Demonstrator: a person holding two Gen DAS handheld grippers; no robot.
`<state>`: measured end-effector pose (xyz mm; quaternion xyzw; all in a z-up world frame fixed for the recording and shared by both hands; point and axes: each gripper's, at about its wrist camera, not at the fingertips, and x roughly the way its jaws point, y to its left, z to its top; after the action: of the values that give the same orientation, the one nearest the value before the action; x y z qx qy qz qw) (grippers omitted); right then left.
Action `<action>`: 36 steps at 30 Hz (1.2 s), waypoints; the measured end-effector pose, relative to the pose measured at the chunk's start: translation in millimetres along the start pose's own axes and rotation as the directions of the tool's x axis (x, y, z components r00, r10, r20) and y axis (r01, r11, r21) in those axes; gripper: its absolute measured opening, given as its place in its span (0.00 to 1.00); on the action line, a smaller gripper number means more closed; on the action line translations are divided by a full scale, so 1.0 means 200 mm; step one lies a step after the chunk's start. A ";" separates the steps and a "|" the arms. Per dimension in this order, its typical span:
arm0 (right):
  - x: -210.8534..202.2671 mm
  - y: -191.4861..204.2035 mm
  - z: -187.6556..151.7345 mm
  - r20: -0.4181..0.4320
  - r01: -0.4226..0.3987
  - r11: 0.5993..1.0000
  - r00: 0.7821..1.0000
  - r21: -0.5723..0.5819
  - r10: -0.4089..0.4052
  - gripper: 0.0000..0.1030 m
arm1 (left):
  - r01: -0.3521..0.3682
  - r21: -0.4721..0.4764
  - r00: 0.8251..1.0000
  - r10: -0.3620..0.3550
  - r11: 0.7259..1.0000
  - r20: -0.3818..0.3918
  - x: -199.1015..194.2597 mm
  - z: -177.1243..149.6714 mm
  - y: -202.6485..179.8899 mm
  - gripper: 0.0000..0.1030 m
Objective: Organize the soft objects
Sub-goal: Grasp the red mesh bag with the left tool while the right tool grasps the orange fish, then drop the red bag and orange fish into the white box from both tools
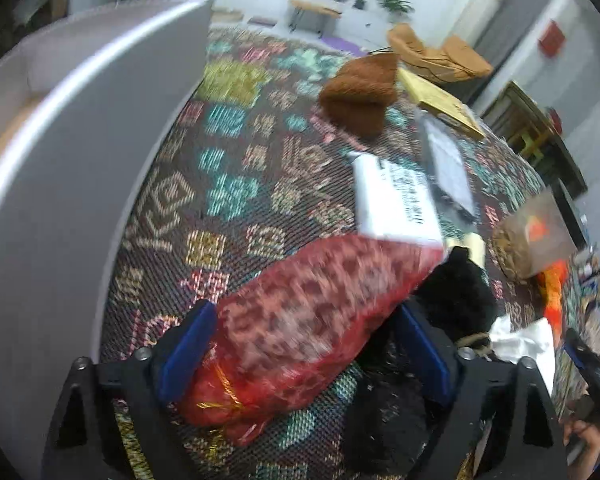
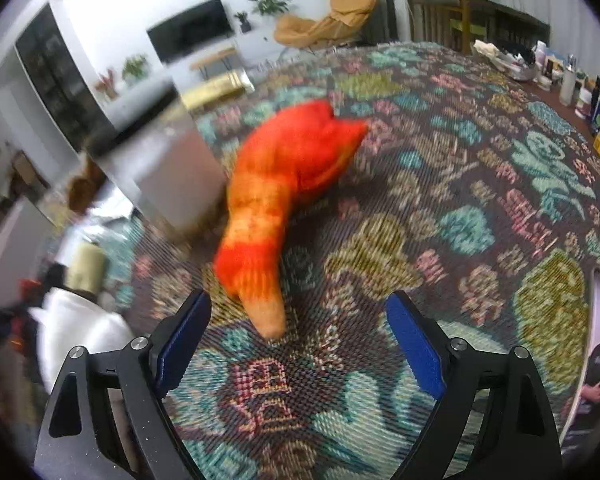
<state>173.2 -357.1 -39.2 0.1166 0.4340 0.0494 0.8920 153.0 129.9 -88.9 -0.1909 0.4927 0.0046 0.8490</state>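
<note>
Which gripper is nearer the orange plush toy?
Right. The right gripper is open with the orange plush toy just ahead; the left gripper sits off to its side.

White walls (image 2: 112,4) at the top of both views. Wall-mounted dark television (image 2: 190,28), upper centre left in the right wrist view; below it a low wooden bench (image 2: 214,58). Potted plants (image 2: 270,4) beside the screen. Tan lounge chair (image 2: 332,20), top centre. Dark wooden slatted furniture (image 2: 440,16), upper right. Dark glass-fronted cabinet (image 2: 56,76), upper left. Patterned woven cloth (image 2: 440,184) with teal, pink and yellow motifs fills the lower frame. Lighting even, indoor.
</note>
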 end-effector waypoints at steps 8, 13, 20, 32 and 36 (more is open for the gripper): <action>0.23 0.02 0.37 -0.065 0.010 1.000 0.998 0.024 -0.009 0.88 | 0.093 -0.049 0.996 -0.093 0.994 -0.002 -0.05 -0.01 0.06 0.28; 0.48 0.14 0.39 -0.105 0.072 0.996 0.991 -0.054 -0.078 0.64 | 0.157 -0.054 0.988 -0.157 0.986 0.002 -0.14 -0.06 0.02 0.28; 0.21 0.04 0.40 -0.018 0.059 0.998 0.998 -0.029 -0.059 0.26 | 0.267 -0.046 0.962 -0.264 0.962 0.062 -0.33 -0.07 -0.04 0.28; -0.60 1.02 0.17 -0.013 -0.425 0.861 0.898 -0.279 0.439 0.27 | 0.173 -0.023 0.948 -0.160 0.985 0.276 -1.08 -0.11 0.37 0.29; -0.62 1.60 -0.07 -0.170 -0.650 0.709 0.758 -0.272 0.630 0.27 | -0.007 -0.081 0.952 0.032 0.997 0.305 -1.20 -0.19 0.65 0.31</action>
<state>88.5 -68.7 127.4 0.1145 0.3815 0.4275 0.8115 -27.7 282.2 54.8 -0.2164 0.3564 0.0621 0.9068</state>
